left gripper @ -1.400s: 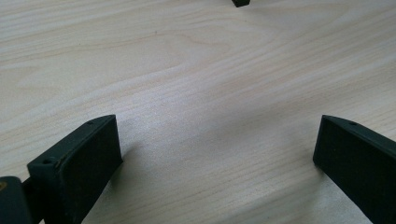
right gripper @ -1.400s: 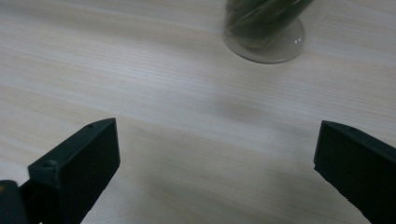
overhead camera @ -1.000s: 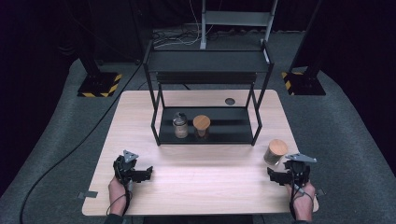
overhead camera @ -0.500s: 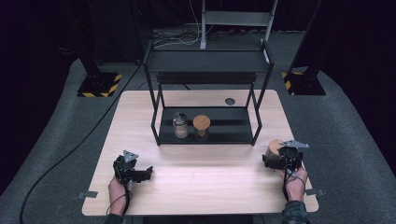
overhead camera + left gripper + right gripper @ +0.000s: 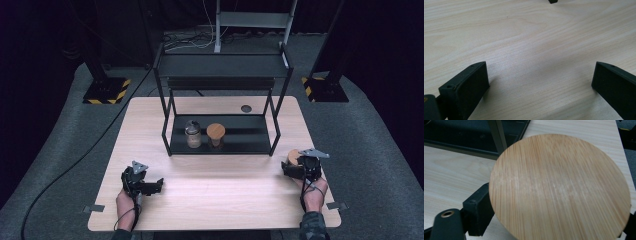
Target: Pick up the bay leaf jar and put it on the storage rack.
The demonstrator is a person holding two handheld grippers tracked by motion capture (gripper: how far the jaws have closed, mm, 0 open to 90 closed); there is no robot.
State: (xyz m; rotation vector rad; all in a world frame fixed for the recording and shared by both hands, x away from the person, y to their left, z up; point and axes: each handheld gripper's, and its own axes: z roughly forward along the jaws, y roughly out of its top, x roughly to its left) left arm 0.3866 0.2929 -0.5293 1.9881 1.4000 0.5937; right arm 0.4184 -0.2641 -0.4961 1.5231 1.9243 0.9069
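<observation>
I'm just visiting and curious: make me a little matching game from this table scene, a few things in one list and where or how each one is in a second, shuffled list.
Things:
1. jar with the wooden lid
2. clear jar with the dark lid
3. left gripper
4. round hole

Places or states:
a. jaws wide apart over bare table, nothing between them
b. on the black shelf's bottom tray, beside another wooden-lidded jar
c. in the tabletop behind the shelf
d. between the right gripper's jaws, near the table's right edge

Pairs: 1-d, 2-b, 3-a, 4-c
</observation>
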